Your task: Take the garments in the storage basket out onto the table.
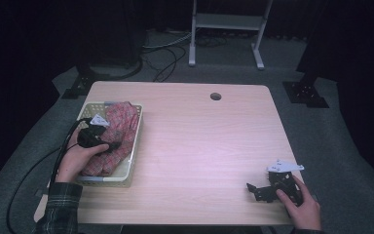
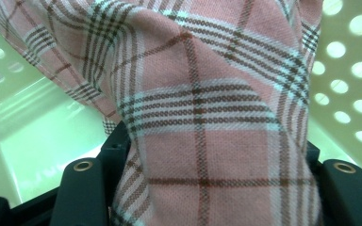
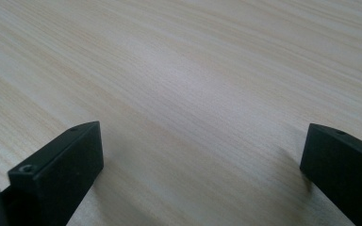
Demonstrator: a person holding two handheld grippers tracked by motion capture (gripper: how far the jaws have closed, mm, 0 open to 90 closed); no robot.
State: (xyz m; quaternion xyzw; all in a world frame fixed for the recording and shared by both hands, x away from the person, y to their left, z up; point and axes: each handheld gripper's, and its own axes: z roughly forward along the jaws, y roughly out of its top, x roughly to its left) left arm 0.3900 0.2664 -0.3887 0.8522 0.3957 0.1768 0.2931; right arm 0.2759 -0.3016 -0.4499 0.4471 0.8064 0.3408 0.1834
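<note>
The pink plaid cloth lies bunched in the pale perforated basket at the left side of the table, filling most of it and reaching up toward the far rim. The left gripper is down in the basket, clenched on a fold of that cloth; in the left gripper view the fabric runs taut between the black jaws with the basket's holed wall behind it. So the grasp looks made, but the cloth has not yet left the basket, and lifting it out and laying it on the bare wood would be what remains, as I judge it. The right gripper rests near the table's front right corner, well apart from the basket, its jaws spread wide over bare wood and holding nothing.
</note>
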